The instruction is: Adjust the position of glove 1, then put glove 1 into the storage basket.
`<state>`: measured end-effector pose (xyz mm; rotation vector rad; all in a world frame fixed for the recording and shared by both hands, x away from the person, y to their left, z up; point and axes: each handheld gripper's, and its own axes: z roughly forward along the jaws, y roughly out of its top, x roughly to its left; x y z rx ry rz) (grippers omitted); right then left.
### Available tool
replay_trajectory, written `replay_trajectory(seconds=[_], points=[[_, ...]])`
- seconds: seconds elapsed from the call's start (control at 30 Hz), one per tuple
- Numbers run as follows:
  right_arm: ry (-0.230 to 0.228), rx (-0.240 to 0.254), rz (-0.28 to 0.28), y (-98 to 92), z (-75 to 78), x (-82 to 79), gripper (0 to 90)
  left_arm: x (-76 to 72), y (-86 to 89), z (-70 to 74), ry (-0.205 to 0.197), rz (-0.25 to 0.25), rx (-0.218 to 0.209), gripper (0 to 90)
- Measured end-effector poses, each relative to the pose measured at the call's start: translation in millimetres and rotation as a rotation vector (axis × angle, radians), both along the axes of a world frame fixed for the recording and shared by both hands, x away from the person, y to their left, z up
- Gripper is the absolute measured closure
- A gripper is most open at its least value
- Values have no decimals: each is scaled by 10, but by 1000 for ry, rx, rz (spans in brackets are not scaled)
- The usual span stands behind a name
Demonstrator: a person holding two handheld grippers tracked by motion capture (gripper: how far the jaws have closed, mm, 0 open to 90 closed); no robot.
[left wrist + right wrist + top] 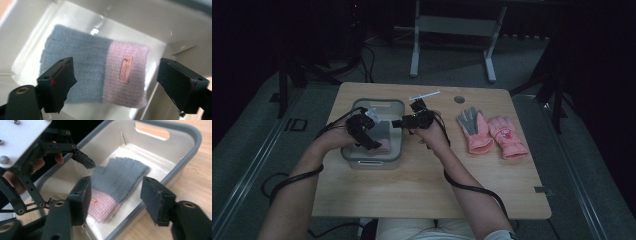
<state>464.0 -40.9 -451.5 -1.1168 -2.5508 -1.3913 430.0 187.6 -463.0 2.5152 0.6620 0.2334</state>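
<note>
The knitted grey-and-pink glove (100,72) lies flat on the floor of the grey bin (377,105), directly below the left tool (115,82), whose jaws stand spread with nothing pinched between them. The right tool (115,195) hovers beside it over the bin's rim, jaws likewise spread and empty. Flat and free of both tools, the glove looks set down for storage. Two pink gloves (492,132) rest on the tabletop (422,185), well off to the right tool's far side.
</note>
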Motion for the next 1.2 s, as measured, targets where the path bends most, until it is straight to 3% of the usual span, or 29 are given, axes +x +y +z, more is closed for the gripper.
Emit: replay_trajectory(seconds=[0.03,0.07,0.13,0.23,0.33,0.47,0.57,0.63,0.7,0.77,0.8,0.93,1.03,1.17,1.2], points=[[-23,13,6,-96,37,-30,295,-23,-15,27,-9,1,-14,76],[-25,26,17,-135,44,-38,261,-40,-31,50,-18,10,-28,70],[-28,28,36,-194,58,-67,212,-73,-68,90,-1,11,-68,33],[-52,23,32,-288,55,-113,210,-143,-155,130,7,25,-106,23],[-75,21,22,-419,47,-157,204,-242,-257,163,-10,37,-180,22],[-120,9,41,-545,27,-188,212,-320,-348,177,-20,16,-190,22],[-167,-15,39,-717,8,-221,191,-466,-500,212,-38,-37,-233,22],[-147,1,19,-803,-1,-227,165,-515,-579,206,-38,-42,-248,22],[-122,39,18,-894,-7,-227,120,-585,-676,198,-66,-53,-249,23],[-128,46,11,-934,-8,-235,124,-619,-729,192,-79,-61,-244,23],[-135,31,10,-973,-7,-242,136,-680,-822,186,-104,-66,-247,23],[-154,3,-22,-1172,16,-259,288,-777,-969,161,-93,-97,-287,22],[-173,-13,-38,-1314,26,-263,426,-862,-1085,121,-101,-127,-291,23],[-184,-41,-88,-1489,30,-246,530,-995,-1242,19,-109,-144,-283,22],[-186,-46,-100,-1526,31,-239,551,-1030,-1271,-18,-109,-145,-297,22]])
